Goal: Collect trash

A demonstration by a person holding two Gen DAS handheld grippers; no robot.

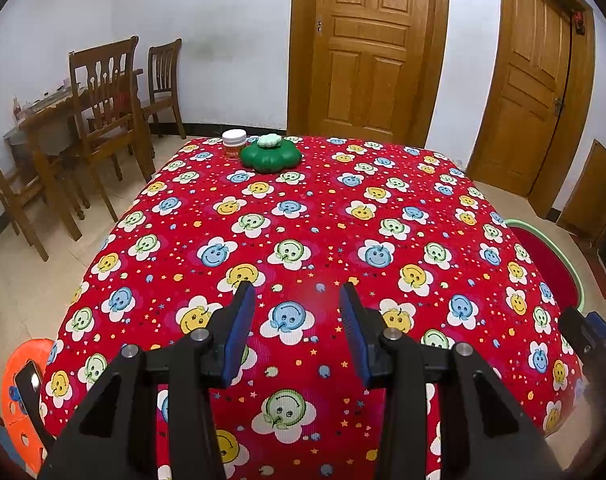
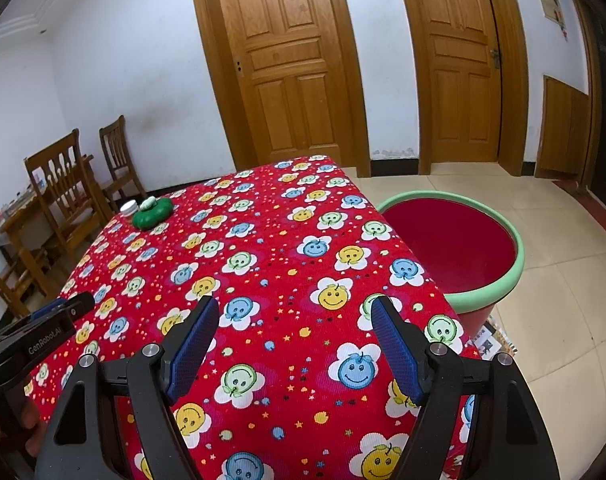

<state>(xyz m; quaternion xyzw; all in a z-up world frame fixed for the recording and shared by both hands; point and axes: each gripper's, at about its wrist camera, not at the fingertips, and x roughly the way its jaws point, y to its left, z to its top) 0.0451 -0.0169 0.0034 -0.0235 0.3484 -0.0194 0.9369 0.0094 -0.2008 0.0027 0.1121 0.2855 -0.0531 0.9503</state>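
Observation:
A green flower-shaped object (image 1: 271, 155) with a pale green lump on top lies at the far end of the table with the red smiley-flower cloth (image 1: 303, 240). A small white jar (image 1: 234, 144) stands just left of it. Both also show small in the right wrist view, the green object (image 2: 152, 213) and the jar (image 2: 129, 207). My left gripper (image 1: 298, 294) hovers open over the near part of the cloth, nothing between its blue pads. My right gripper (image 2: 295, 307) is open wider over the table's right side, also empty. A red bin with a green rim (image 2: 455, 240) stands on the floor right of the table.
Wooden chairs (image 1: 103, 120) and a cluttered wooden table stand at the left. Two wooden doors (image 1: 367, 48) are behind. An orange stool (image 1: 23, 392) sits at the table's near left corner. The left gripper's body (image 2: 43, 332) shows at the right view's left edge. Tiled floor lies on the right.

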